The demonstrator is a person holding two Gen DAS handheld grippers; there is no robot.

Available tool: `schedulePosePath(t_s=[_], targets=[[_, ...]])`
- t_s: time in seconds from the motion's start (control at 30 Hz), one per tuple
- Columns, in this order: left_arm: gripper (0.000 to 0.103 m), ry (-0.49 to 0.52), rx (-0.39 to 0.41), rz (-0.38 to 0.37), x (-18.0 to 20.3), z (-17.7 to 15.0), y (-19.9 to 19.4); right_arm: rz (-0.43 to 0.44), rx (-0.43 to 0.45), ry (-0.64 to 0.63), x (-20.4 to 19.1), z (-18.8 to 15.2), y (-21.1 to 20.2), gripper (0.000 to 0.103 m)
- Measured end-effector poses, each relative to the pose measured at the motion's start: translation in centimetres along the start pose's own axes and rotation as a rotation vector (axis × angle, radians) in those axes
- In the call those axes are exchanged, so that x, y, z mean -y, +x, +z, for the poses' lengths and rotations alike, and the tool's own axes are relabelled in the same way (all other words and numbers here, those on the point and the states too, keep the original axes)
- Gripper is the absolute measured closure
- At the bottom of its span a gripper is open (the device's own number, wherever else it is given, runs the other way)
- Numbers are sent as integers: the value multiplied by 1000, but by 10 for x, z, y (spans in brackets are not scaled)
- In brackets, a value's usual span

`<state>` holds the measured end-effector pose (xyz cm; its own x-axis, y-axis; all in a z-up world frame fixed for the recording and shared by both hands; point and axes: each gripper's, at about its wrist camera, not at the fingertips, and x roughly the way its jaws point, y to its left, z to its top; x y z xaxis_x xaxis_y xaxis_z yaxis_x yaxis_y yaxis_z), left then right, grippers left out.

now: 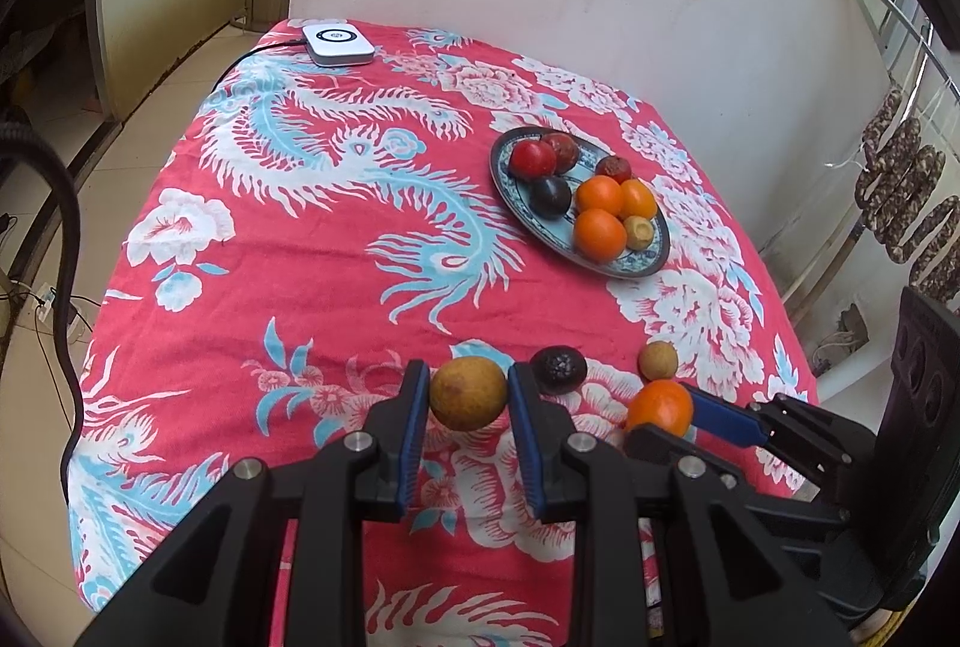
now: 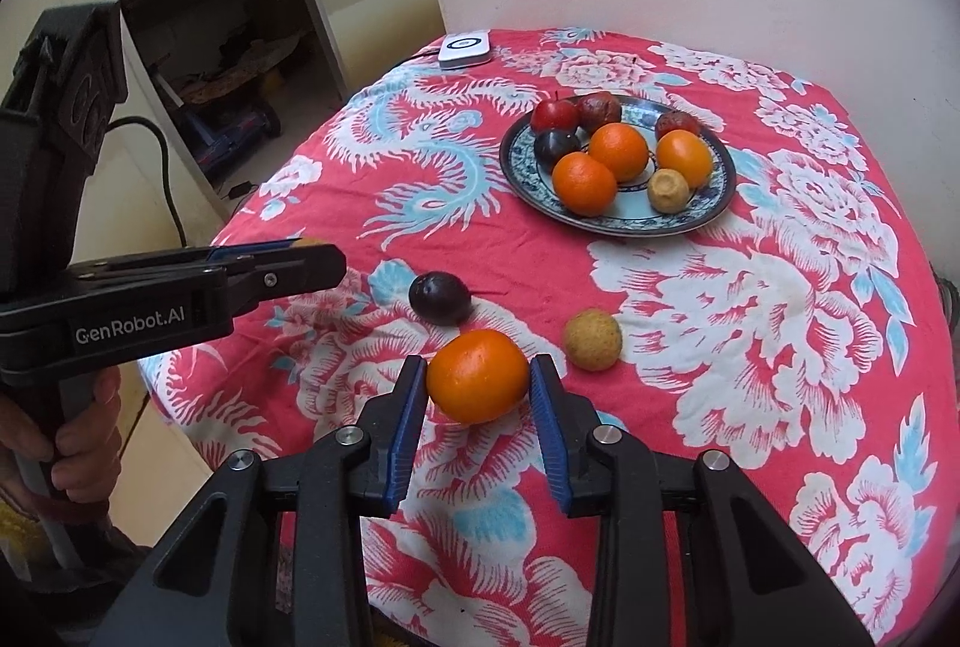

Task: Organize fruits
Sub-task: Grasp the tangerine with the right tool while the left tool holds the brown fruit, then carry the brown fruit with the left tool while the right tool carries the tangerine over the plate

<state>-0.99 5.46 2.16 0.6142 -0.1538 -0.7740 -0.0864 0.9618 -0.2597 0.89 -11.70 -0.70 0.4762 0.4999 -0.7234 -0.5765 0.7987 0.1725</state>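
Left wrist view: L gripper (image 1: 468,395) clamps brown fruit (image 1: 468,393), R gripper (image 2: 478,377) clamps orange (image 2: 478,375); next, carry both to plate (image 2: 714,203)

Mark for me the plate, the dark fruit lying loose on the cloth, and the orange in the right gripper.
plate (image 2: 714,203): right wrist view, bare blue-patterned rim.
dark fruit (image 2: 440,296): right wrist view, middle of its skin.
orange (image 2: 477,376): right wrist view, middle of its front face.
right gripper (image 2: 478,389): right wrist view, midway between fingertips.

The right gripper (image 2: 478,377) clamps an orange (image 2: 477,375) (lifted, near edge); a plate (image 2: 717,203) of fruit sits farther back.
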Motion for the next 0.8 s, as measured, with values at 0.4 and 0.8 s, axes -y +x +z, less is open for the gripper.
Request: schedulePosePath(t_s=[0.4,0.8], targets=[[75,-6,10,-14,3,8,-2,-2,34,48,19,8,-8,67],[75,15,15,-28,11,25,5,-12,60,82,38,17,-11,67]])
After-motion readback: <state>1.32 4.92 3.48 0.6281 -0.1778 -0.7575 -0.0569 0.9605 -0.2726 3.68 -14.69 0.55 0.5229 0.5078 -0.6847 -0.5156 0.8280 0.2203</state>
